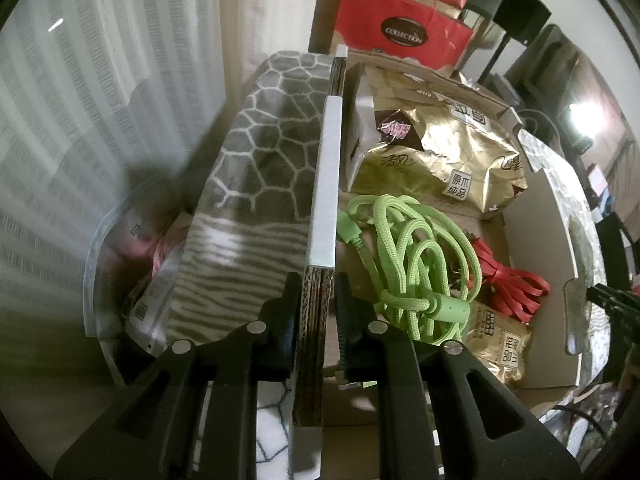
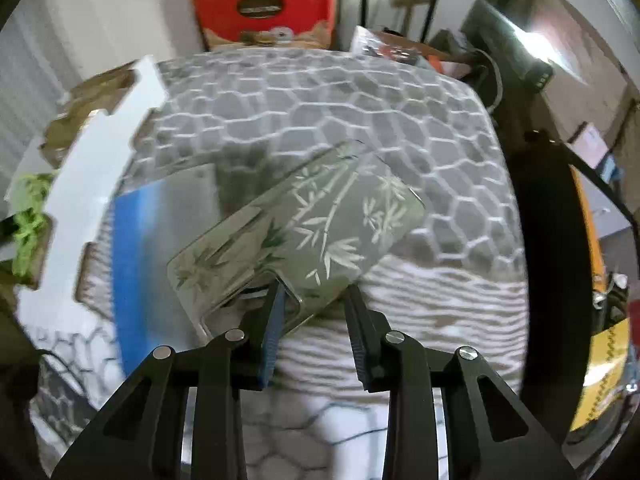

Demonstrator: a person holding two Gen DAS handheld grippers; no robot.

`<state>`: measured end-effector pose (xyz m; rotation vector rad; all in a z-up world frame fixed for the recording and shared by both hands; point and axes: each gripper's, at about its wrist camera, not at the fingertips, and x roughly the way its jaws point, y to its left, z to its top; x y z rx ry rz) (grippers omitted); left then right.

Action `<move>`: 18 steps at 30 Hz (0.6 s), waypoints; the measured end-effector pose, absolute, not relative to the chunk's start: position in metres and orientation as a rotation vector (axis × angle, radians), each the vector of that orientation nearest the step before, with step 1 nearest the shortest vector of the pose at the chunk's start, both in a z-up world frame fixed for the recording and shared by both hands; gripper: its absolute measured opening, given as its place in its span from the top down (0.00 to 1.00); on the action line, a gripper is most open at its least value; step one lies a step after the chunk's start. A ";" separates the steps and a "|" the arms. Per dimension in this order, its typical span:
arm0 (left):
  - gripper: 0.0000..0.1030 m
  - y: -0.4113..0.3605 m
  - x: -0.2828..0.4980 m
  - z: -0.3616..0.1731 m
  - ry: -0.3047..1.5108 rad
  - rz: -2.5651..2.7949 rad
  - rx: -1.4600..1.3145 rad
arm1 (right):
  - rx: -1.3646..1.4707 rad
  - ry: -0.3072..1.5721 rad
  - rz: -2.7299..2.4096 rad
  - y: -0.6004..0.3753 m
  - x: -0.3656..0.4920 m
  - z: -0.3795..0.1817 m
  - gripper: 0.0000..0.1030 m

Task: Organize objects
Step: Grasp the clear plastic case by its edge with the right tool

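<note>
Right wrist view: the right gripper straddles a bamboo-print phone case at six o'clock, jaws narrowed, grip uncertain. Left gripper clamps the cardboard box wall. Next, probably lift the case boxward, toward nine o'clock.

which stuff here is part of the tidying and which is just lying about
In the job: cardboard box wall clamped by left gripper; bamboo-print phone case at right gripper; green cable; gold packs.
Lying about: red bag; patterned cloth.

box wall: rough corrugated cardboard
cord: braided green fabric
packets: glossy gold foil
phone case: clear glossy plastic
</note>
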<state>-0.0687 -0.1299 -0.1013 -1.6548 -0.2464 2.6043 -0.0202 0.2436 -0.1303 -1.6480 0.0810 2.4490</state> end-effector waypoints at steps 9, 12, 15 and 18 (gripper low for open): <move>0.86 -0.129 -0.068 -0.101 -0.250 2.605 -1.653 | -1.578 0.281 2.399 0.260 -0.019 -0.142 0.47; 0.86 -0.129 -0.068 -0.101 -0.254 2.601 -1.654 | -1.522 0.248 2.434 0.257 -0.020 -0.140 0.67; 0.86 -0.130 -0.069 -0.101 -0.258 2.597 -1.654 | -1.469 0.324 2.489 0.265 -0.017 -0.138 0.83; 0.86 -0.131 -0.069 -0.101 -0.257 2.599 -1.655 | -1.421 0.416 2.563 0.273 -0.011 -0.129 0.95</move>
